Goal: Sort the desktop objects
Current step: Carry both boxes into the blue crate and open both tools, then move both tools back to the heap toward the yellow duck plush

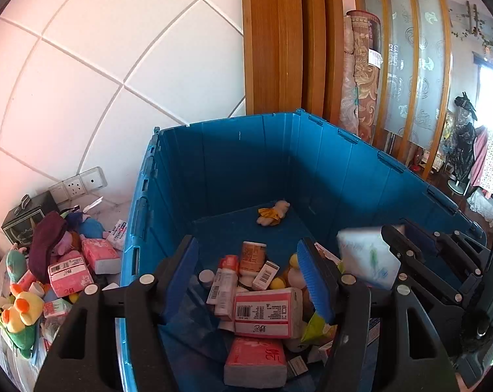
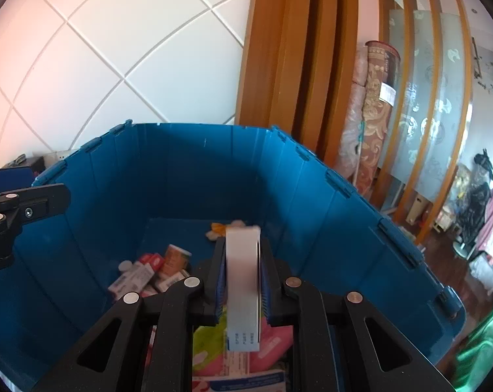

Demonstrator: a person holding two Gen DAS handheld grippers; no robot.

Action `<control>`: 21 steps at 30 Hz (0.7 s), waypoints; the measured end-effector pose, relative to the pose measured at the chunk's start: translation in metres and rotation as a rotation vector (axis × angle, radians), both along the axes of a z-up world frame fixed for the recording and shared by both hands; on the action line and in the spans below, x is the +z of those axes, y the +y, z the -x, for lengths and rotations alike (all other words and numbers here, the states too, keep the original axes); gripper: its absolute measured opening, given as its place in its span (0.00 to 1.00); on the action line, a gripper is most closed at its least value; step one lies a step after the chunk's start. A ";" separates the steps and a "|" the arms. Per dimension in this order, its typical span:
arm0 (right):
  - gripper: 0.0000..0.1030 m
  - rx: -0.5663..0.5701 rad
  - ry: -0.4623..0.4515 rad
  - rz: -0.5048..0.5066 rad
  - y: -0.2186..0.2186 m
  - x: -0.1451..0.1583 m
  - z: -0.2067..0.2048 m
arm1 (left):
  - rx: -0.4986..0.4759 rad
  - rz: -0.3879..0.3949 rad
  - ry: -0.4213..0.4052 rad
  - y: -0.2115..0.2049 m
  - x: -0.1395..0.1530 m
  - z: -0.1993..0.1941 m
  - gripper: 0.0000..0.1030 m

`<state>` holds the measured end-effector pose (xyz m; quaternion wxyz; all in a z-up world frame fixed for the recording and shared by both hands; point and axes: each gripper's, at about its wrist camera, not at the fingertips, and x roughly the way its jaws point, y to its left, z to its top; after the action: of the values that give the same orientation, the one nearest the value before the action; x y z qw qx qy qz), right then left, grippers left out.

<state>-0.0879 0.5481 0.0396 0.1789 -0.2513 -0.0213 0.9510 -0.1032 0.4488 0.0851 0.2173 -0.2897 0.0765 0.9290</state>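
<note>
One soft, light tissue pack (image 2: 242, 281) sits pinched in the right tongs (image 2: 242, 289) over the bin (image 2: 187, 176); hold its flat sides. Left tongs (image 1: 246, 281) gape empty.

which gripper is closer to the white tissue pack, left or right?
Right. The right gripper has its jaws shut on the white tissue pack over the blue crate. The left gripper hangs open beside it, apart from the pack.
</note>
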 end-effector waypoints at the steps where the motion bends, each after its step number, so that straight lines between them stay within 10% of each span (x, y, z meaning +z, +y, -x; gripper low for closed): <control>1: 0.20 -0.001 0.007 -0.005 0.000 0.000 -0.001 | 0.001 -0.002 -0.001 0.000 0.000 0.000 0.61; 16: 1.00 -0.007 0.105 0.023 0.000 0.014 -0.018 | 0.039 -0.123 0.160 -0.043 0.016 -0.032 0.72; 21: 1.00 -0.101 0.089 -0.048 -0.012 0.013 -0.015 | 0.110 -0.149 0.249 -0.095 0.030 -0.049 0.76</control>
<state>-0.0730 0.5360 0.0523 0.2335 -0.2053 -0.0236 0.9501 -0.0545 0.3543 0.1150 0.1759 -0.1589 0.0178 0.9713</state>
